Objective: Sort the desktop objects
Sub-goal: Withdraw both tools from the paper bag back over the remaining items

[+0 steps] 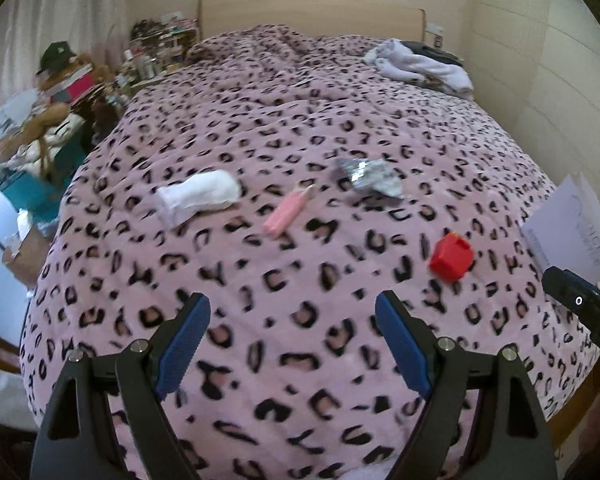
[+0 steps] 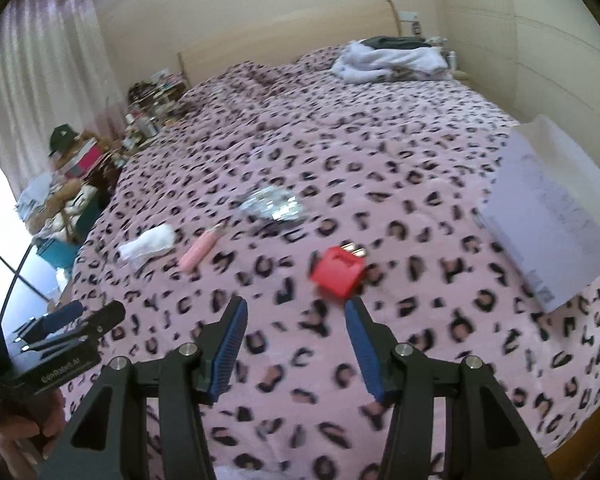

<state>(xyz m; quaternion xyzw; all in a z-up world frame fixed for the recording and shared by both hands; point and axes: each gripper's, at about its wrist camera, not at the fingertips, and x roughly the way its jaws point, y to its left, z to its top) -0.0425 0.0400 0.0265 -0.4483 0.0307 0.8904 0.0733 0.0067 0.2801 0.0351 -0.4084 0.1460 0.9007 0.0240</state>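
The only legible writing is a white label on the left hand-held gripper (image 2: pixel 66 322) seen from the right wrist view, which seems to read "GenRobot.AI"; the print on the white box (image 2: pixel 548 220) at the bed's right edge is too blurred to read. Four small things lie loose on the pink leopard-print bedspread (image 1: pixel 300 128): one rolled white sock (image 1: pixel 198 196), one pink lighter-like stick (image 1: pixel 286 213), one crumpled silver foil wrapper (image 1: pixel 370 176) and one red plug adapter (image 2: pixel 338 271), its metal prongs pointing away. The sock, pink stick and wrapper lie in a rough row across the middle; the adapter sits nearer, toward the box.

The left hand-held gripper has its jaws spread wide, holding nothing, above bare bedspread. The right hand-held gripper (image 2: pixel 296 312) is also open and empty, its right fingertip just beside the adapter. A pile of white clothes (image 1: pixel 420 64) lies by the headboard. The clutter left of the bed is hard to make out.
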